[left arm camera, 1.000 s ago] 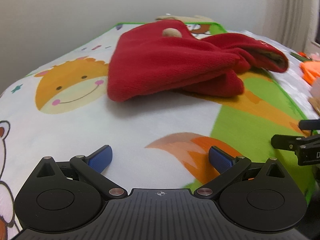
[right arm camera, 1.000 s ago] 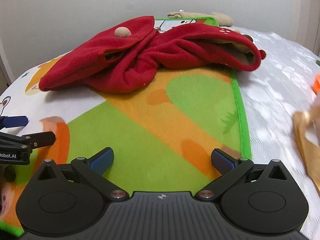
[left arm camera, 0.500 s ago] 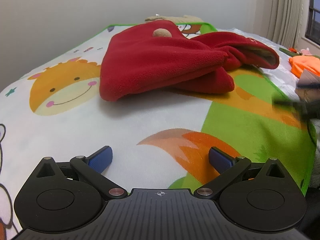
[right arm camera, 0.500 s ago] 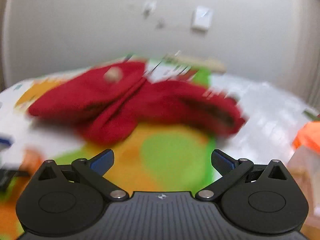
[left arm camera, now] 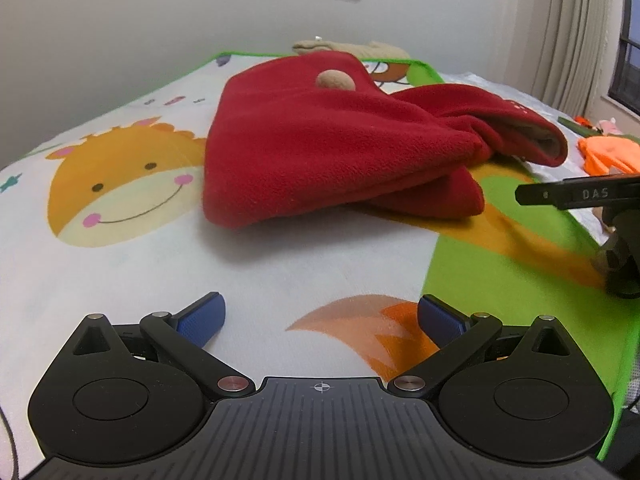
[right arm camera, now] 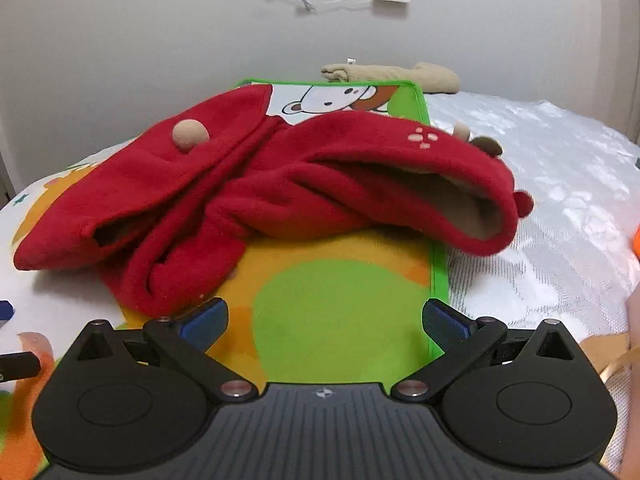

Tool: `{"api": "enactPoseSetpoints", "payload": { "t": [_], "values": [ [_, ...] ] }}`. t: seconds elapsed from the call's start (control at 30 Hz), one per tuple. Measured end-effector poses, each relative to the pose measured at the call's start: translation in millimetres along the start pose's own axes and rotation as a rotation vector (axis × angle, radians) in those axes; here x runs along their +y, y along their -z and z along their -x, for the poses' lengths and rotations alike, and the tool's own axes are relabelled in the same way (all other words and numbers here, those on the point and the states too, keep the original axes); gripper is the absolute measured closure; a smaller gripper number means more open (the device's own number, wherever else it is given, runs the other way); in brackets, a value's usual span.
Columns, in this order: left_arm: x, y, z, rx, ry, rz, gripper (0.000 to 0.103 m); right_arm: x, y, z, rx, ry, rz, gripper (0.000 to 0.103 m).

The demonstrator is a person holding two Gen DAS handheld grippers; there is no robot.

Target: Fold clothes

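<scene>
A red fleece garment (left arm camera: 328,148) with a tan pompom (left arm camera: 335,80) lies crumpled on a cartoon-print mat (left arm camera: 120,240). In the right wrist view the garment (right arm camera: 280,192) shows twisted, with a tan-lined hood opening (right arm camera: 460,208) at its right end. My left gripper (left arm camera: 320,316) is open and empty, low over the mat in front of the garment. My right gripper (right arm camera: 324,320) is open and empty, close to the garment's near fold; it also shows in the left wrist view (left arm camera: 580,196) at the right edge.
A beige cloth (right arm camera: 392,76) lies at the mat's far end by the wall. An orange garment (left arm camera: 608,152) lies on the white bedsheet (right arm camera: 540,200) to the right. A brown item (right arm camera: 608,364) lies at the near right. A curtain (left arm camera: 580,28) hangs at the right.
Both grippers have moved closer to the red garment. The right gripper has swung and come up near the garment's near fold. Both stay open.
</scene>
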State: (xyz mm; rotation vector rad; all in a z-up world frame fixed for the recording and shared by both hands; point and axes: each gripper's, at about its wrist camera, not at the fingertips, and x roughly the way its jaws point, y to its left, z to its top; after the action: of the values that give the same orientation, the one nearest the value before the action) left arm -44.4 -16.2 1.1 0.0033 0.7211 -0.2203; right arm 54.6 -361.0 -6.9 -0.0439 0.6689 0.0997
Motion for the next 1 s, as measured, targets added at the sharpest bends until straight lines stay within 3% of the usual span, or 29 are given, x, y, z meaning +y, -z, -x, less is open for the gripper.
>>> {"api": "enactPoseSetpoints", "payload": {
  "t": [0.17,0.33,0.47,0.6,0.77,0.83,1.0],
  "values": [
    [-7,1,2,0.006,0.004,-0.019,0.0,0,14,14,0.04,0.021,0.02,0.0],
    [-37,4,5,0.019,0.085,-0.136,0.0,-6,45,44,0.049,0.102,0.016,0.0],
    [-51,-4,16,0.004,0.126,-0.227,0.0,2,35,48,0.094,0.057,0.092,0.0],
    [-66,-24,17,-0.126,-0.013,-0.437,0.0,27,11,48,0.131,-0.016,0.242,0.0],
    [-89,-50,-22,-0.178,-0.118,-0.613,0.0,41,-17,47,0.186,-0.076,0.315,0.0],
    [-82,-70,-32,-0.227,-0.203,-0.585,0.0,36,-29,59,0.156,-0.05,0.31,0.0],
    [-12,-116,-47,-0.246,-0.373,-0.333,0.0,19,-61,58,0.021,-0.026,0.174,0.0]
  ]
}}
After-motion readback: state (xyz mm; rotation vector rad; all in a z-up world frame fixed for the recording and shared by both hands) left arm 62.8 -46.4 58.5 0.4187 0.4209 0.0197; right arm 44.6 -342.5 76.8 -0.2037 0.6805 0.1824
